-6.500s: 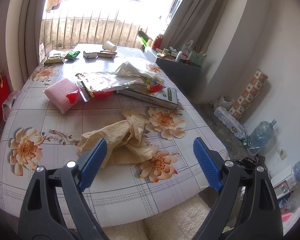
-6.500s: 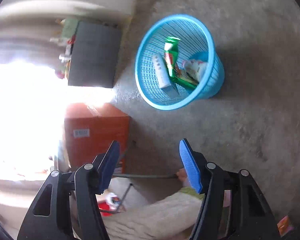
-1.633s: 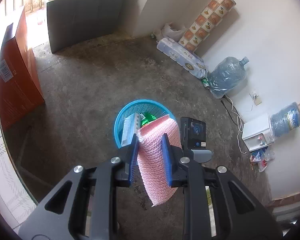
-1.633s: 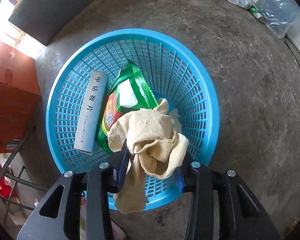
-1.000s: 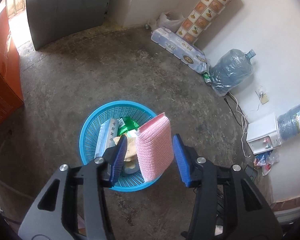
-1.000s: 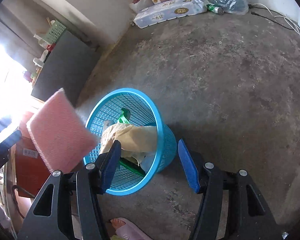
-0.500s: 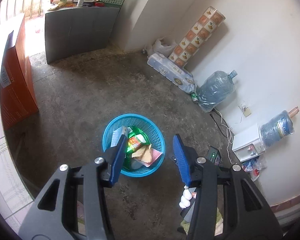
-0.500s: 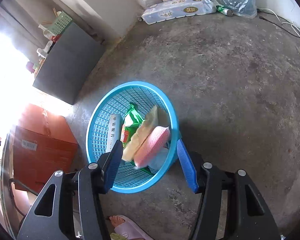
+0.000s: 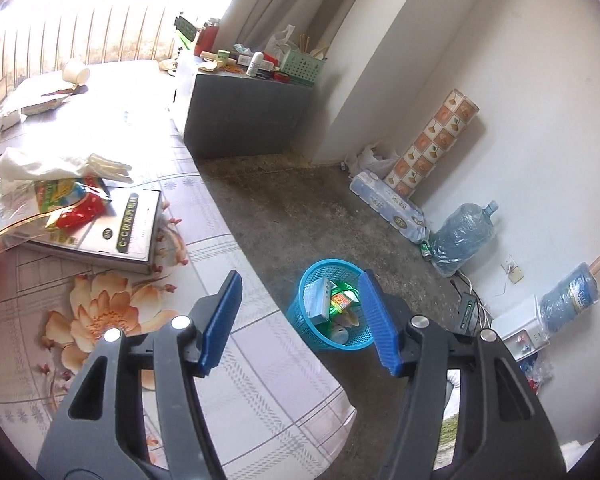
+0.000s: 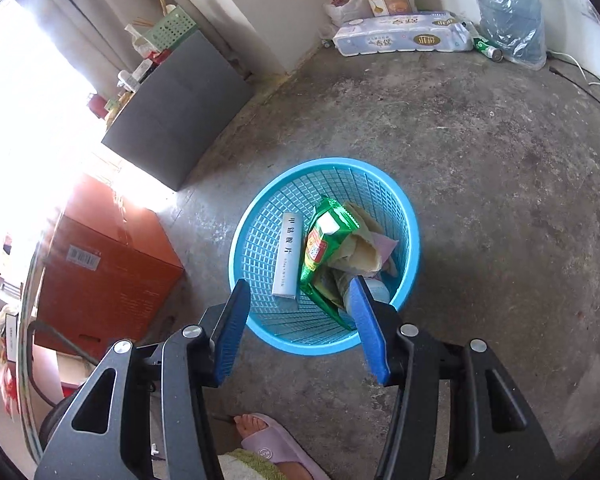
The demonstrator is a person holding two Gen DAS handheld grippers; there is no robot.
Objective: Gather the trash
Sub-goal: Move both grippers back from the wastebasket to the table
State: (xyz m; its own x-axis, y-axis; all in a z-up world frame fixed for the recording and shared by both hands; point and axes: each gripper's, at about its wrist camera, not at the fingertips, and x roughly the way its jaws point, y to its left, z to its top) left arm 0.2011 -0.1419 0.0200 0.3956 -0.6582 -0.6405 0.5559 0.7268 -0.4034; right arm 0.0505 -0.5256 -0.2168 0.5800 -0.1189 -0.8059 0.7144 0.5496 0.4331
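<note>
A blue mesh basket (image 10: pixel 260 208) stands on the concrete floor. It holds a white box (image 10: pixel 287 256), a green wrapper (image 10: pixel 324 240), a tan crumpled cloth (image 10: pixel 360 252) and a pink sponge (image 10: pixel 386 246). My right gripper (image 10: pixel 299 284) hovers above the basket's near rim, its jaws closing with nothing between them. My left gripper (image 9: pixel 300 280) hangs over the edge of the flowered table (image 9: pixel 260 360), jaws opening and empty; the basket (image 9: pixel 332 261) shows beyond it. On the table lie a red and yellow snack wrapper (image 9: pixel 72 204), white crumpled tissue (image 9: pixel 40 164) and a paper cup (image 9: pixel 76 72).
A flat boxed item (image 9: pixel 116 228) lies under the wrapper. A grey cabinet (image 9: pixel 244 116) stands by the wall, an orange carton (image 10: pixel 108 264) left of the basket. Toilet rolls (image 10: pixel 404 36) and water bottles (image 9: pixel 464 236) line the wall. A person's slippered foot (image 10: pixel 268 436) is near.
The pink sponge left my left gripper and landed in the basket on the tan cloth. The left gripper then swung up and back over the table, jaws wider. The right gripper rose slightly.
</note>
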